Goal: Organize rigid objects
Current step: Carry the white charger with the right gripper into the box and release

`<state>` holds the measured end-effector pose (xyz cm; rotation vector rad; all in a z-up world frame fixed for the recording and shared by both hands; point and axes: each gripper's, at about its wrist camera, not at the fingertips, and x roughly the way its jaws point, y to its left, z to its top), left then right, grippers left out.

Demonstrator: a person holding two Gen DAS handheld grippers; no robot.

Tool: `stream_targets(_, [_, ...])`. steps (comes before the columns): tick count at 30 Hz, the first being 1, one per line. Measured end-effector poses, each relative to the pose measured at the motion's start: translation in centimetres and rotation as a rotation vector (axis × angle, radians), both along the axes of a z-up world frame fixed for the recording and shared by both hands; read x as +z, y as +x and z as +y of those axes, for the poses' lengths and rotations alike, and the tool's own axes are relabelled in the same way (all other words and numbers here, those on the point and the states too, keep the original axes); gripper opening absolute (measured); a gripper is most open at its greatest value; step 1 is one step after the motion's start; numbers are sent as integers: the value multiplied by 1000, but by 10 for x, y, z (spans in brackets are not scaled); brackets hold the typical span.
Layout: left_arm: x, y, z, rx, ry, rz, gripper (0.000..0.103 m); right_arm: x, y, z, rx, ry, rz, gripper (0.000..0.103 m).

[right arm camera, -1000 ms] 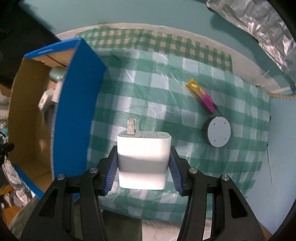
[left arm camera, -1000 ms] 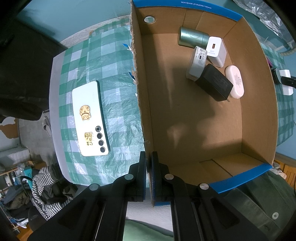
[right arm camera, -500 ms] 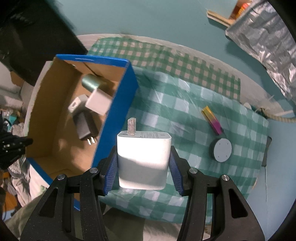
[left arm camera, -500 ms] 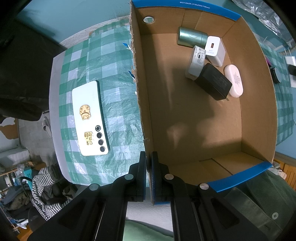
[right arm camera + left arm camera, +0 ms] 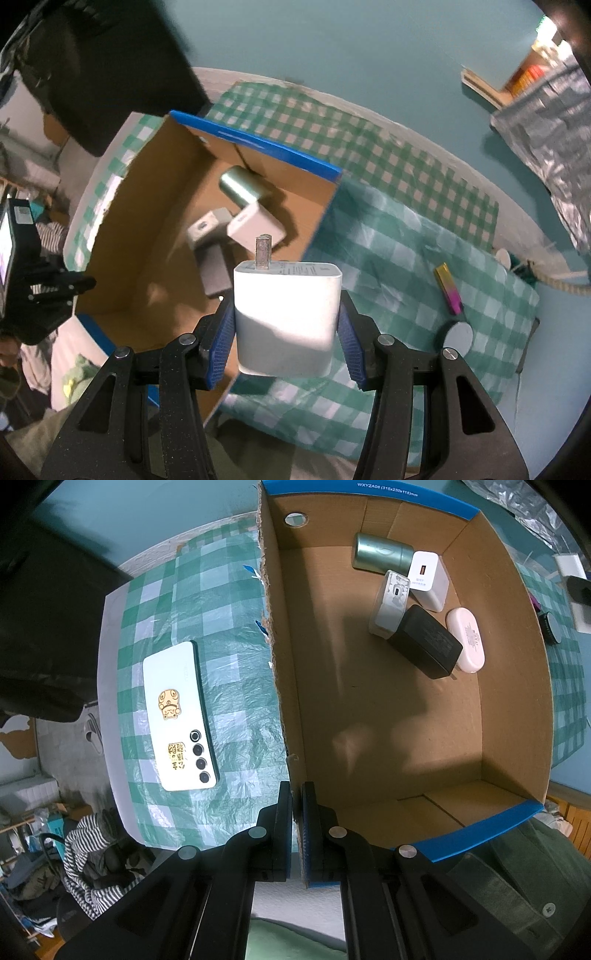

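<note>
A brown cardboard box (image 5: 509,686) with blue rims stands on the green checked cloth. My left gripper (image 5: 297,790) is shut on the box's near left wall, one finger on each side of the cardboard. My right gripper (image 5: 286,332) is shut on a white wall charger (image 5: 286,295) with its prongs pointing away, and holds it in the air over the box's (image 5: 258,142) right wall. Inside the box lie a green cylinder (image 5: 382,552), a white charger (image 5: 428,579), a silver adapter (image 5: 389,605), a black adapter (image 5: 424,646) and a pinkish oval case (image 5: 466,644).
A white phone (image 5: 177,716) with stickers lies face down on the cloth, left of the box. Right of the box are a rainbow-coloured bar (image 5: 448,288) and a round grey disc (image 5: 458,336). The table's edge curves behind them, and a foil sheet (image 5: 546,122) lies beyond it.
My right gripper has risen and moved toward the box with the white charger, rolling a little, so the box's inside has come into its view. The left gripper kept still.
</note>
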<state>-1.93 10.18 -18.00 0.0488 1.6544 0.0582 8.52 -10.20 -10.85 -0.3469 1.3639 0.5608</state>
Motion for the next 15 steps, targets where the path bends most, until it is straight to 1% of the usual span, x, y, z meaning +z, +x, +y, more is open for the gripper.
stream_targets(5, [0, -1, 0, 0, 0, 0, 5, -8, -3, 20, 52, -8, 12, 52])
stream_targets(15, [0, -1, -1, 1, -2, -1, 5, -38, -16, 46, 149, -46, 59, 52])
